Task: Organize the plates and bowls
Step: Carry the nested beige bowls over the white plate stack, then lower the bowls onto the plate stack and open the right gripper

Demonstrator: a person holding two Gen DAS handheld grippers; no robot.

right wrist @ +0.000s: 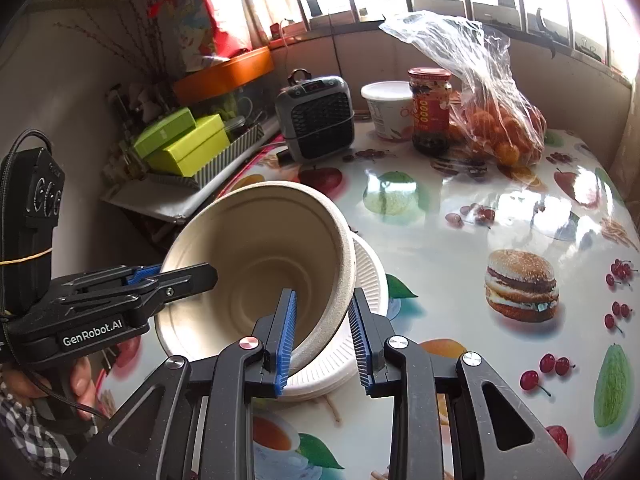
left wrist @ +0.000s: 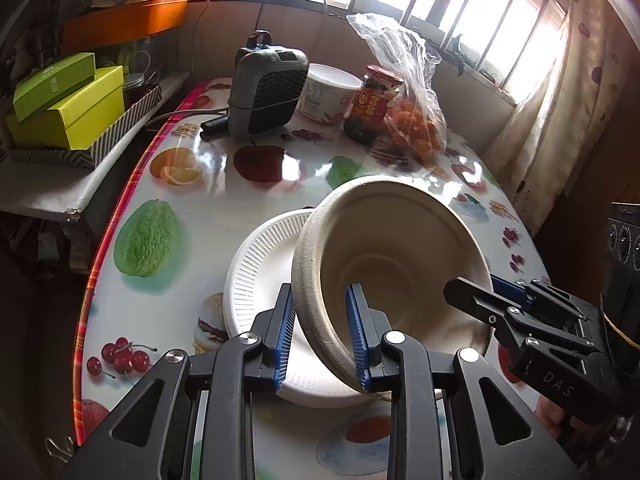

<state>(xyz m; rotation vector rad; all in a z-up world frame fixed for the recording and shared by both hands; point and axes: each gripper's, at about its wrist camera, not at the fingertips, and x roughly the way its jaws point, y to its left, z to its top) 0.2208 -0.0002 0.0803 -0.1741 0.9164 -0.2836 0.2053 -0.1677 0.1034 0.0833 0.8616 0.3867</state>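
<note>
A beige paper bowl (left wrist: 400,248) (right wrist: 260,248) hangs tilted above a white ridged paper plate (left wrist: 260,272) (right wrist: 368,276) lying on the fruit-print table (left wrist: 200,208) (right wrist: 440,248). My left gripper (left wrist: 321,336) is shut on the bowl's near rim, one blue pad inside the wall and one outside. My right gripper (right wrist: 322,336) is shut on the opposite rim in the same way. Each wrist view also shows the other gripper clamped on the bowl's far side, the right gripper (left wrist: 474,286) and the left gripper (right wrist: 184,272). The bowl's lower edge hides part of the plate.
At the table's far end stand a grey heater (left wrist: 268,92), a white tub (left wrist: 328,92), a red-lidded jar (left wrist: 372,100) and a plastic bag of oranges (left wrist: 412,128). Green boxes (left wrist: 68,108) sit on a shelf to the left. A hand (right wrist: 76,384) holds the left gripper.
</note>
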